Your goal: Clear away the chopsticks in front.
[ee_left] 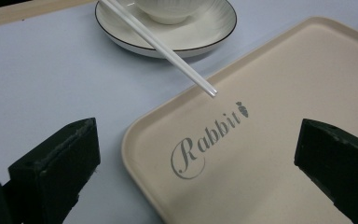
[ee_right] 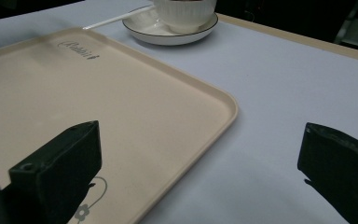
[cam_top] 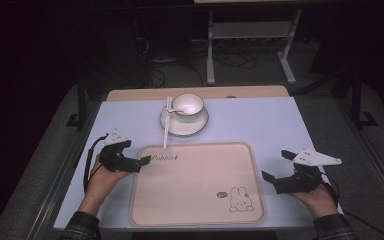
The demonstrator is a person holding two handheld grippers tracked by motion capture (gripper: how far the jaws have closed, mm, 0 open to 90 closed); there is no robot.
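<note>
Flanking beige tray (cam_top: 195, 200): left gripper (cam_top: 141, 161) at nine o'clock, right gripper (cam_top: 276, 169) at three, both jaws apart, empty.

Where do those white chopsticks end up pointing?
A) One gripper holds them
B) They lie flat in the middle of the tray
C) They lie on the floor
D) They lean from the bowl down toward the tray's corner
D: the chopsticks rest on the bowl and saucer, tips reaching the tray corner near the word Rabbit.

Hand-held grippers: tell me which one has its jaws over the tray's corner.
The left hand-held gripper: its open jaws straddle the tray corner by the Rabbit lettering. The right hand-held gripper straddles the tray's right rim farther along.
</note>
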